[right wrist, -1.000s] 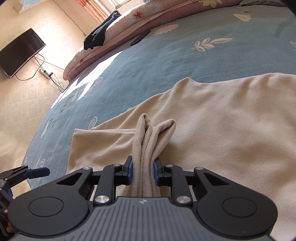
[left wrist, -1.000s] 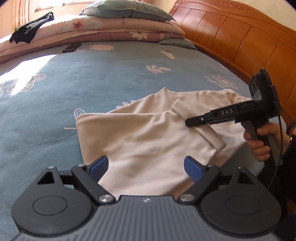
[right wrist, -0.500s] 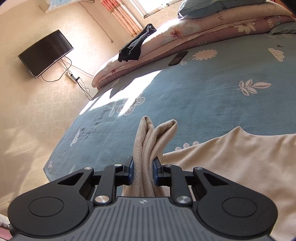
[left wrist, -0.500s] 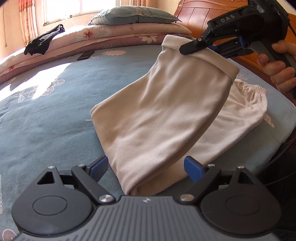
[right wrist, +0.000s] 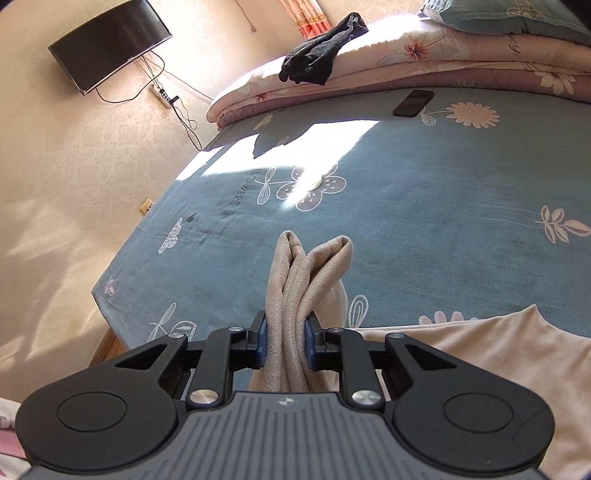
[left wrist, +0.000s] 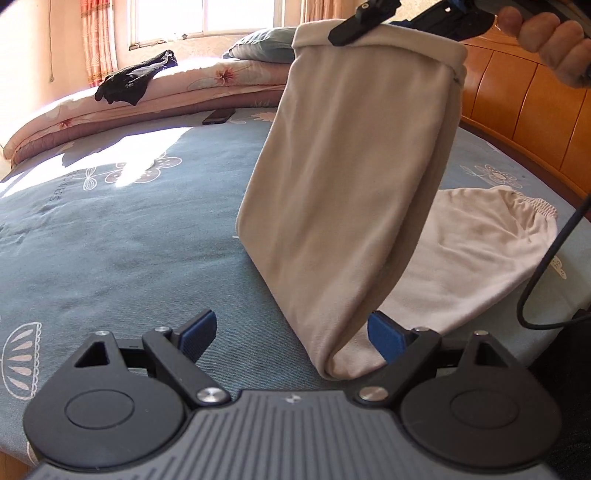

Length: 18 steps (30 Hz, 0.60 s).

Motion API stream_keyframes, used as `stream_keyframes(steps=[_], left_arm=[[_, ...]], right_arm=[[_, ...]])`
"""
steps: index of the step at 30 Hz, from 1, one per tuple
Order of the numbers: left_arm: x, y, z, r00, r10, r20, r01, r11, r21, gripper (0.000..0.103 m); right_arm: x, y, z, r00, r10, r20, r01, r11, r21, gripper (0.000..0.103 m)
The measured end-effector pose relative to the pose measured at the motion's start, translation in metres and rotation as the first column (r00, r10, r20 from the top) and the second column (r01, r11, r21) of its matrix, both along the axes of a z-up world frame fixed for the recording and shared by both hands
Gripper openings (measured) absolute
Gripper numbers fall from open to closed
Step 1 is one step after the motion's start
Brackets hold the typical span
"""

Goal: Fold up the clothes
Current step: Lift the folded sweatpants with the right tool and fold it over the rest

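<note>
A beige garment (left wrist: 351, 166) hangs by one end above the blue bedsheet (left wrist: 110, 240). Its elastic waistband end (left wrist: 532, 201) still lies on the bed. My right gripper (left wrist: 345, 31), at the top of the left wrist view with a hand (left wrist: 554, 40) behind it, is shut on the garment's hem. In the right wrist view the right gripper (right wrist: 286, 339) pinches the bunched cloth (right wrist: 310, 273). My left gripper (left wrist: 291, 332) stands open low at the garment's bottom fold. The fold sits near its right pad (left wrist: 384, 334), and neither pad presses on it.
A black garment (left wrist: 129, 81) lies on folded quilts (left wrist: 184, 92) at the far side, with a pillow (left wrist: 266, 50) beside it. A dark phone (left wrist: 218, 116) rests on the sheet. A wooden headboard (left wrist: 524, 110) runs along the right. A TV (right wrist: 110, 55) hangs on the wall.
The right gripper has risen with the garment's end, from lying on the bed to hanging high. The left gripper shifted so the bottom fold now sits by its right pad.
</note>
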<state>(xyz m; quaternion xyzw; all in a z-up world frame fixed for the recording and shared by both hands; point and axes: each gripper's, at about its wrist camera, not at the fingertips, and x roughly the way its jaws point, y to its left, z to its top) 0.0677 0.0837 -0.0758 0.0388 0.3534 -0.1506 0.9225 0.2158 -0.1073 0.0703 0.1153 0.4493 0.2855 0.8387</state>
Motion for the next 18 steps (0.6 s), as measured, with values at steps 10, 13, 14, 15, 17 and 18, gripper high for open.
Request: stream_keyframes(steps=[10, 13, 14, 15, 17, 18], left_arm=[[-0.028, 0.05, 0.02, 0.993, 0.109, 0.048, -0.107, 0.994, -0.029, 0.089], [-0.035, 0.054, 0.023, 0.989, 0.128, 0.068, -0.129, 0.992, 0.014, 0.09], [-0.037, 0.055, 0.024, 0.988, 0.134, 0.075, -0.137, 0.99, 0.028, 0.09], [-0.039, 0.057, 0.024, 0.986, 0.148, 0.073, -0.15, 0.988, 0.029, 0.09], [-0.041, 0.063, 0.023, 0.982, 0.178, 0.066, -0.18, 0.983, 0.026, 0.09], [-0.041, 0.067, 0.022, 0.979, 0.195, 0.058, -0.196, 0.98, 0.022, 0.09]], right_arm=[[0.002, 0.111, 0.007, 0.99, 0.142, -0.006, -0.142, 0.988, -0.053, 0.023], [0.001, 0.136, -0.002, 0.983, 0.181, -0.028, -0.183, 0.982, -0.055, 0.023], [0.001, 0.143, -0.005, 0.981, 0.193, -0.035, -0.195, 0.979, -0.055, 0.023], [0.001, 0.151, -0.008, 0.978, 0.205, -0.043, -0.207, 0.977, -0.056, 0.023], [0.002, 0.162, -0.013, 0.976, 0.213, -0.055, -0.216, 0.975, -0.053, 0.023], [0.003, 0.167, -0.015, 0.974, 0.216, -0.061, -0.219, 0.974, -0.051, 0.023]])
